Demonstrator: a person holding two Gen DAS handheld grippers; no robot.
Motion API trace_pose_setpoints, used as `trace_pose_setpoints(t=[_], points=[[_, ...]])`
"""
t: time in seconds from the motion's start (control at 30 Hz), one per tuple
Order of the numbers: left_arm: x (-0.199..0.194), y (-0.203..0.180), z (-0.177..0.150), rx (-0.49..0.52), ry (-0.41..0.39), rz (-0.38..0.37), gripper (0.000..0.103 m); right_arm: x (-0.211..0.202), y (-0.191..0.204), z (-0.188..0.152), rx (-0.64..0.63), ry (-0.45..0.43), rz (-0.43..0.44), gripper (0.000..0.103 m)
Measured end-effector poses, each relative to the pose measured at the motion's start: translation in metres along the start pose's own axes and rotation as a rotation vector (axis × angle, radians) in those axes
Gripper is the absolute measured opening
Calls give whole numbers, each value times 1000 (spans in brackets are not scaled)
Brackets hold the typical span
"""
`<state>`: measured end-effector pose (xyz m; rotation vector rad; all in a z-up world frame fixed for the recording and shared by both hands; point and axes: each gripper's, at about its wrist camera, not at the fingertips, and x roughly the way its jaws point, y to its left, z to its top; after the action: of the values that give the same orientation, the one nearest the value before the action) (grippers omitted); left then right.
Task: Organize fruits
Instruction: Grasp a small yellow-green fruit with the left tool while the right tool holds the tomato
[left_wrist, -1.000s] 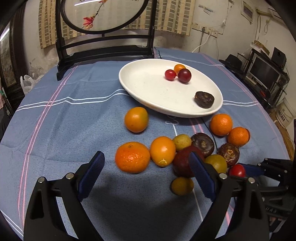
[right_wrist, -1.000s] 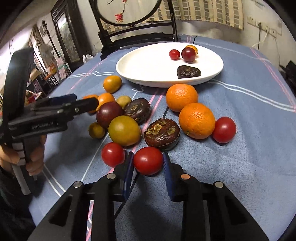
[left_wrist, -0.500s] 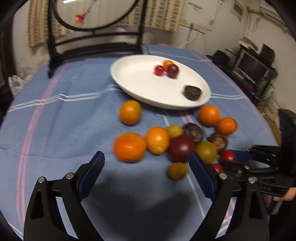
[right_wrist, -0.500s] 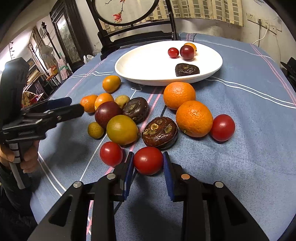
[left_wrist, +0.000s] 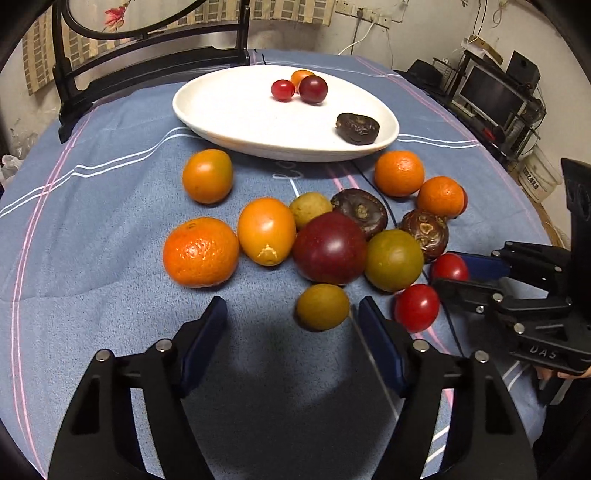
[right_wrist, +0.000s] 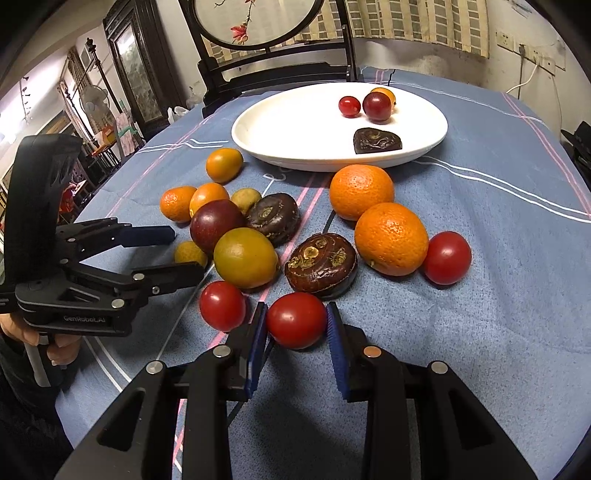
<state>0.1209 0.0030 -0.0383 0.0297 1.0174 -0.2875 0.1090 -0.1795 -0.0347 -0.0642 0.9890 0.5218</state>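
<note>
A white oval plate (left_wrist: 229, 122) (right_wrist: 295, 147) at the far side holds two small red fruits, a small orange one and a dark brown one. Several fruits lie in a cluster on the blue cloth before it. My right gripper (right_wrist: 297, 325) is shut on a red tomato (right_wrist: 296, 319) resting on the cloth; it also shows in the left wrist view (left_wrist: 448, 266). My left gripper (left_wrist: 291, 323) is open and empty, its fingers either side of a small olive fruit (left_wrist: 322, 306) (right_wrist: 189, 253) just ahead.
Oranges (left_wrist: 201, 252) (right_wrist: 391, 238), a dark red plum (left_wrist: 330, 248), a second tomato (left_wrist: 416, 307) (right_wrist: 222, 305) and brown fruits (right_wrist: 320, 264) crowd the cloth. A black chair (left_wrist: 147, 59) stands behind the table. Shelves with a monitor (left_wrist: 491, 96) stand at the right.
My left gripper moved forward and right toward the small olive fruit, and its jaws narrowed somewhat. My right gripper stays closed on the tomato in nearly the same place.
</note>
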Motion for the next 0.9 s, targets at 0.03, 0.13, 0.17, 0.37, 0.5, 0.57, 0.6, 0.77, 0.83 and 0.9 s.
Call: trace_pose_setpoints(t=[0.03, 0.13, 0.17, 0.37, 0.5, 0.57, 0.6, 0.77, 0.83, 0.9], points=[[0, -1, 0, 4, -4, 4, 67, 0, 0, 0, -3, 0, -4, 33], [1, -5, -1, 18, -11, 5, 67, 0, 2, -1, -12, -3, -14, 33], [1, -7, -1, 29, -15, 18, 67, 0, 2, -1, -12, -4, -15, 33], [5, -18, 0, 72, -36, 45, 54, 0, 3, 0, -7, -10, -23, 32], [5, -27, -2, 116, -66, 46, 32, 0, 3, -1, -4, -14, -22, 32], [5, -26, -2, 118, -70, 39, 29, 0, 3, -1, -5, -15, -24, 32], [5, -25, -2, 115, -72, 36, 28, 0, 3, -1, -6, -15, -24, 32], [3, -21, -2, 114, -60, 3, 28, -5, 0, 1, 19, -42, 33, 32], [-4, -14, -2, 80, -61, -31, 28, -11, -1, 3, 25, -64, 60, 32], [-15, -10, -3, 54, -90, -64, 28, -18, -3, 4, 42, -92, 91, 32]])
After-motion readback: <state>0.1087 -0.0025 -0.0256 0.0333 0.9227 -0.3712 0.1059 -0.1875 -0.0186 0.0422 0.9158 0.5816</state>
